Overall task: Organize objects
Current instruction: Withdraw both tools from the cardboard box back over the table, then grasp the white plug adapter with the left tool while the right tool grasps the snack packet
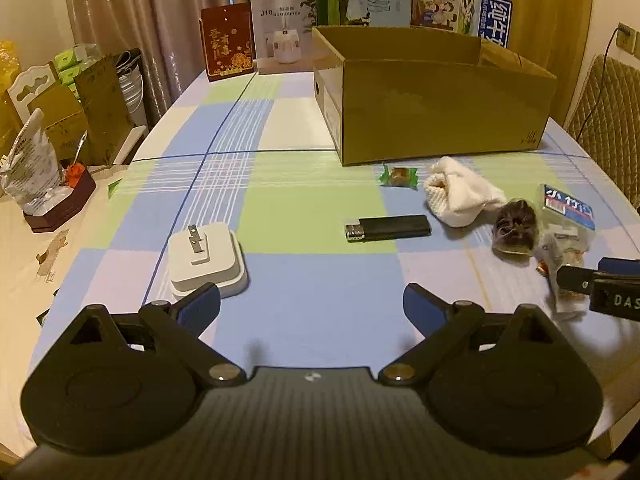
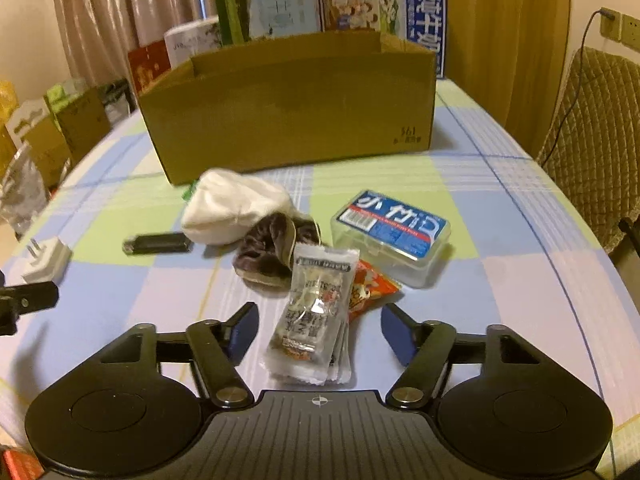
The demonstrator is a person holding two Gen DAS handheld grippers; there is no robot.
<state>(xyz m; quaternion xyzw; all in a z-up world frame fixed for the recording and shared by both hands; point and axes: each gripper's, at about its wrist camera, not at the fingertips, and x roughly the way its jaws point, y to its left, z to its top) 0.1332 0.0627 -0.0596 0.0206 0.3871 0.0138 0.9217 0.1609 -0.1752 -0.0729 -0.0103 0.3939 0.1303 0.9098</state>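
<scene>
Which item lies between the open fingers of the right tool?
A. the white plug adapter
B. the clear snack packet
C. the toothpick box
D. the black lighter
B: in the right wrist view the clear snack packet lies between the spread fingers of the right tool, which has not closed on it.

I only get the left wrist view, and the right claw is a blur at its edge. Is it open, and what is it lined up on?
Observer: The right claw is open, and a clear packet lies in its gap, not gripped.
Operator: Is anything under that packet?
Observer: Yes, an orange packet pokes out from beneath its right side.
</scene>
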